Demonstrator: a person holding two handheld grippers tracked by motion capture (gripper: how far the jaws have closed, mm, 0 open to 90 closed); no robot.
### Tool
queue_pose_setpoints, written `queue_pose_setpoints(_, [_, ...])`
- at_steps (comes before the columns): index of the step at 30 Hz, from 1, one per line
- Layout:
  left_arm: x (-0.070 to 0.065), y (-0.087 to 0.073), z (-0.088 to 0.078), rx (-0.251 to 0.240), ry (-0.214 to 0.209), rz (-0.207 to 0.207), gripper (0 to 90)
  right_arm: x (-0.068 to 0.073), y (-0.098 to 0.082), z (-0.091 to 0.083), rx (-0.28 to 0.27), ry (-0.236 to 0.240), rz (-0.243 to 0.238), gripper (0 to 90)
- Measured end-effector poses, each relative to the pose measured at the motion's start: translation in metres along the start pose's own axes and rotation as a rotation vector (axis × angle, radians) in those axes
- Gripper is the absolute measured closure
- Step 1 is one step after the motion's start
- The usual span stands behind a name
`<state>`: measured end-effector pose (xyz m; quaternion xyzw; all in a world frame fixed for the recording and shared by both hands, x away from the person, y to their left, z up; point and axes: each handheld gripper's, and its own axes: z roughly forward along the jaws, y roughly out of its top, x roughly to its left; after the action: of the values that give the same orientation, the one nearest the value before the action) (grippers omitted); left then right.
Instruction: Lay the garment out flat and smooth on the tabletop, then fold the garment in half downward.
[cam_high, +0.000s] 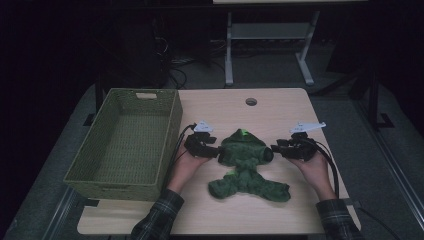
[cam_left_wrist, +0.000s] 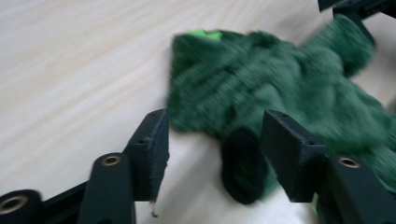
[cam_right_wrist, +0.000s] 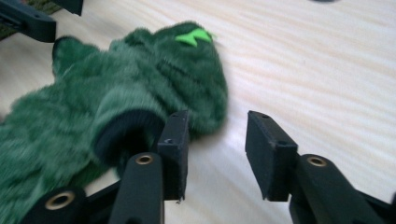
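High view sits above my side of the table (cam_high: 280, 107), looking forward and down; my forearms enter from the bottom, the basket (cam_high: 125, 142) is at left, the floor beyond. It's far enough to take in the whole tabletop. Left gripper view rides on my left gripper (cam_left_wrist: 215, 154), low over the wood, looking along its jaws, very close to the green garment (cam_left_wrist: 280, 88). Right gripper view does the same from my right gripper (cam_right_wrist: 217, 149), facing the opposite way. All three share the garment; each gripper view catches the other gripper in a top corner.
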<state>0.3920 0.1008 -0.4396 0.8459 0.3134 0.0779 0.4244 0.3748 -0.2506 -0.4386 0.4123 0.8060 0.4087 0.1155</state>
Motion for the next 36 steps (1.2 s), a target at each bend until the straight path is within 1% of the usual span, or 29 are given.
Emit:
queue_pose_setpoints(2, [-0.006,-0.005,-0.003,0.000,-0.009,0.008,36.9,0.002,-0.004,-0.005,-0.013,-0.008,-0.009,58.5])
queue_pose_setpoints(4, [-0.011,-0.010,-0.007,-0.005,-0.012,0.017,34.7,0.004,-0.008,-0.008,-0.002,-0.012,-0.015,57.6])
queue_pose_setpoints(5, [-0.014,-0.013,-0.010,-0.009,-0.016,0.020,34.1,0.005,-0.010,-0.010,0.003,-0.014,-0.007,57.4])
queue_pose_setpoints(7, [-0.019,-0.019,-0.016,-0.022,-0.018,0.027,33.9,0.007,-0.014,-0.016,-0.012,-0.025,-0.012,57.5])
queue_pose_setpoints(8, [-0.022,-0.022,-0.018,-0.033,-0.026,0.024,33.8,0.009,-0.016,-0.017,-0.007,-0.025,-0.012,57.5])
queue_pose_setpoints(11, [-0.030,-0.031,-0.025,-0.038,-0.037,0.035,33.1,0.014,-0.020,-0.021,0.004,-0.025,-0.021,57.3])
queue_pose_setpoints(13, [-0.035,-0.037,-0.029,-0.047,-0.044,0.038,33.2,0.018,-0.023,-0.024,-0.004,-0.035,-0.033,57.3])
queue_pose_setpoints(15, [-0.040,-0.041,-0.033,-0.046,-0.047,0.049,32.9,0.021,-0.026,-0.025,-0.002,-0.035,-0.036,56.7])
queue_pose_setpoints(17, [-0.045,-0.045,-0.037,-0.049,-0.055,0.054,32.7,0.023,-0.030,-0.028,0.007,-0.030,-0.024,56.3])
queue_pose_setpoints(18, [-0.047,-0.048,-0.038,-0.047,-0.058,0.059,32.3,0.024,-0.031,-0.029,0.002,-0.026,-0.025,56.3])
queue_pose_setpoints(19, [-0.049,-0.050,-0.039,-0.038,-0.063,0.070,32.2,0.025,-0.033,-0.032,-0.007,-0.034,-0.028,56.3])
queue_pose_setpoints(20, [-0.051,-0.052,-0.040,-0.037,-0.066,0.072,32.2,0.026,-0.035,-0.034,-0.012,-0.036,-0.031,56.3])
queue_pose_setpoints(21, [-0.054,-0.054,-0.041,-0.034,-0.068,0.077,32.2,0.027,-0.037,-0.036,-0.009,-0.029,-0.024,56.3])
queue_pose_setpoints(27, [-0.066,-0.068,-0.044,-0.006,-0.083,0.102,32.2,0.036,-0.047,-0.044,-0.018,-0.014,-0.036,55.8])
queue_pose_setpoints(28, [-0.068,-0.071,-0.044,-0.006,-0.086,0.099,32.2,0.037,-0.049,-0.045,-0.016,-0.014,-0.038,55.7])
queue_pose_setpoints(30, [-0.070,-0.075,-0.044,0.006,-0.087,0.106,32.2,0.040,-0.052,-0.047,-0.008,-0.008,-0.041,54.5])
queue_pose_setpoints(31, [-0.071,-0.077,-0.044,0.007,-0.089,0.100,32.2,0.041,-0.053,-0.048,-0.013,-0.012,-0.044,54.5])
queue_pose_setpoints(33, [-0.072,-0.080,-0.044,0.011,-0.095,0.102,31.9,0.043,-0.057,-0.051,-0.018,-0.005,-0.043,54.3])
queue_pose_setpoints(34, [-0.072,-0.081,-0.043,0.020,-0.092,0.111,31.4,0.045,-0.059,-0.052,-0.018,-0.004,-0.046,54.3])
queue_pose_setpoints(35, [-0.072,-0.082,-0.043,0.026,-0.093,0.107,30.8,0.046,-0.060,-0.053,-0.015,-0.001,-0.046,54.3])
queue_pose_setpoints(36, [-0.071,-0.084,-0.043,0.029,-0.095,0.112,30.4,0.047,-0.062,-0.054,-0.014,0.000,-0.047,54.1])
